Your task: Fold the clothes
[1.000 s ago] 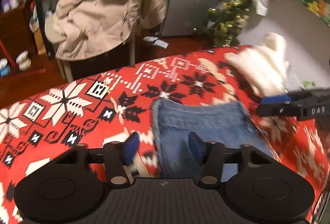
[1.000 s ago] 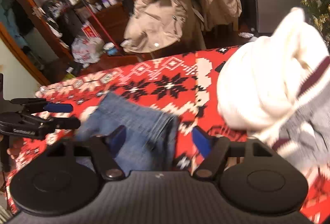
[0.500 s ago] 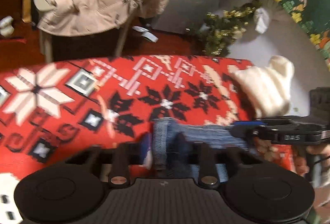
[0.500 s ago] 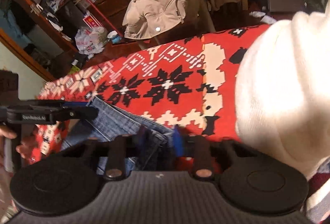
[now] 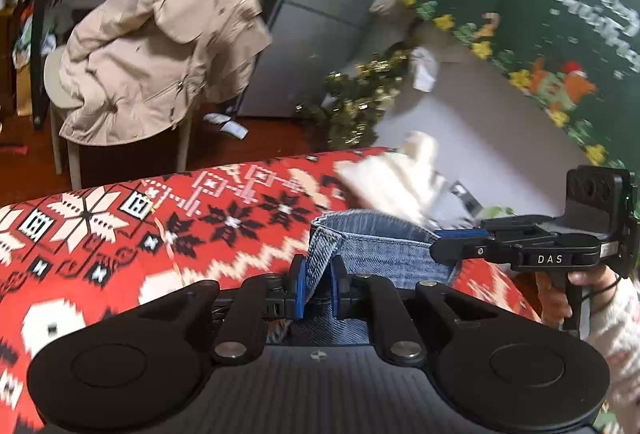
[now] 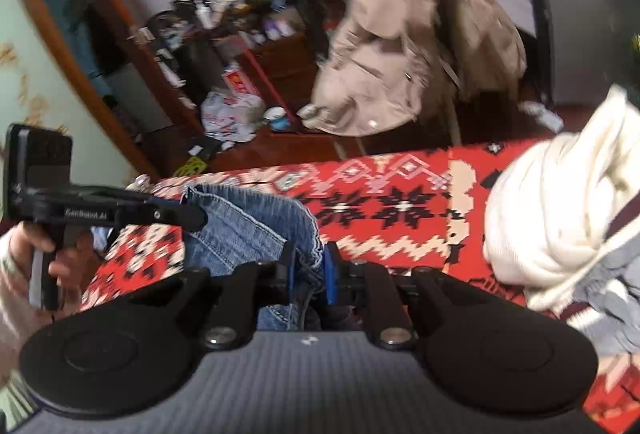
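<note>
A pair of blue denim jeans point(image 5: 380, 246) lies on the red patterned cloth point(image 5: 120, 226), its near edge lifted off the surface. My left gripper point(image 5: 318, 276) is closing, with a fold of that denim edge pinched between its blue pads. In the right wrist view my right gripper point(image 6: 307, 266) is closing too, its pads pressed on the other corner of the jeans point(image 6: 248, 226). Each gripper shows in the other's view: the right gripper point(image 5: 436, 246) at the denim's right end, the left gripper point(image 6: 200, 216) at its left end. A person's hands hold both handles.
A cream knitted sweater point(image 6: 560, 214) is heaped at the cloth's right end, over a grey striped garment point(image 6: 612, 298). Beyond the cloth point(image 6: 400, 210), a beige jacket point(image 5: 160, 46) hangs on a chair, with gold tinsel point(image 5: 360, 98) by the wall and cluttered shelves point(image 6: 240, 6).
Both grippers went from open over the flat jeans to closed on the denim edge. They have since risen, lifting that edge off the cloth.
</note>
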`<action>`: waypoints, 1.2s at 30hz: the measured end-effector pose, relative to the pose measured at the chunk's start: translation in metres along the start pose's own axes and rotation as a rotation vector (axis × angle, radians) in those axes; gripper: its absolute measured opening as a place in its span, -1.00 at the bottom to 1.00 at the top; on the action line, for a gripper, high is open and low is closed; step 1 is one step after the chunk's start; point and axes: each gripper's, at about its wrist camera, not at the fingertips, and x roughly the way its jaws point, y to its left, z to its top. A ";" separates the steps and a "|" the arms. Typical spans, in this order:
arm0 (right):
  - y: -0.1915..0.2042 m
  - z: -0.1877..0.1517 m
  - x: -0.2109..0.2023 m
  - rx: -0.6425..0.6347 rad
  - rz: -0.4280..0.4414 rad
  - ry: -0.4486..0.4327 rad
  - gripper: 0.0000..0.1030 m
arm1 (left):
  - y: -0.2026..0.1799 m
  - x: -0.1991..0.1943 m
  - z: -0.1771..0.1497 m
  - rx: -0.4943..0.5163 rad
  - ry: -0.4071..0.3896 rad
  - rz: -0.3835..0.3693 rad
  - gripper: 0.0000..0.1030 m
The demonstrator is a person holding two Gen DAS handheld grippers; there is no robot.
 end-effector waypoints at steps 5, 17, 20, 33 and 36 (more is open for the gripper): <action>0.056 -0.041 -0.054 -0.117 0.005 -0.025 -0.79 | -0.038 -0.049 -0.048 0.067 -0.008 -0.001 -0.78; 0.128 -0.202 -0.100 -0.319 -0.008 0.004 -0.84 | -0.056 -0.059 -0.210 0.151 0.113 0.096 -0.67; 0.122 -0.234 -0.089 -0.301 -0.030 0.031 -0.76 | -0.051 -0.055 -0.236 0.130 0.120 0.121 -0.61; 0.091 -0.224 -0.114 -0.122 0.025 -0.065 -0.52 | -0.026 -0.092 -0.222 -0.108 -0.029 0.015 -0.12; 0.070 -0.222 -0.106 -0.003 0.036 -0.054 -0.40 | -0.010 -0.076 -0.220 -0.210 -0.029 -0.008 -0.01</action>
